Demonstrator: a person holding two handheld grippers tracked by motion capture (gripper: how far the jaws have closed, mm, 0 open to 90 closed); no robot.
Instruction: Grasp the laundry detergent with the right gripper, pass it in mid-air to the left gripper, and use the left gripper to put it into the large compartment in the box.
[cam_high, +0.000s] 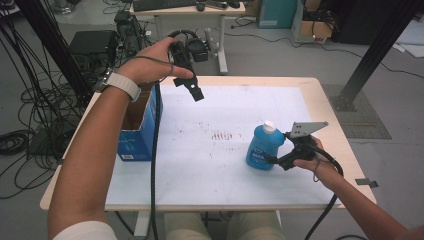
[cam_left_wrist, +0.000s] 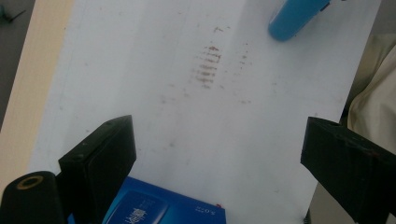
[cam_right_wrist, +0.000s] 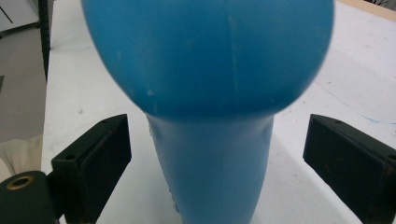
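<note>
A blue bottle (cam_high: 263, 148) with a white cap stands on the white sheet at the table's right. My right gripper (cam_high: 274, 160) is open at its base, one jaw on either side. In the right gripper view the bottle (cam_right_wrist: 215, 84) sits between the jaws of my right gripper (cam_right_wrist: 217, 140) with a gap on each side. My left gripper (cam_high: 194, 92) hangs in the air over the table's back left, above an open blue box (cam_high: 136, 135). In the left gripper view my left gripper (cam_left_wrist: 219, 140) is wide open and holds nothing, with the box (cam_left_wrist: 161, 207) below and the bottle (cam_left_wrist: 295, 17) far off.
A white sheet (cam_high: 210, 165) with brown smudges (cam_high: 222, 135) covers the wooden table (cam_high: 330, 105). Cables trail from both grippers toward the front edge. A black metal post (cam_high: 372, 55) stands off the table's back right, and a desk and wiring lie behind.
</note>
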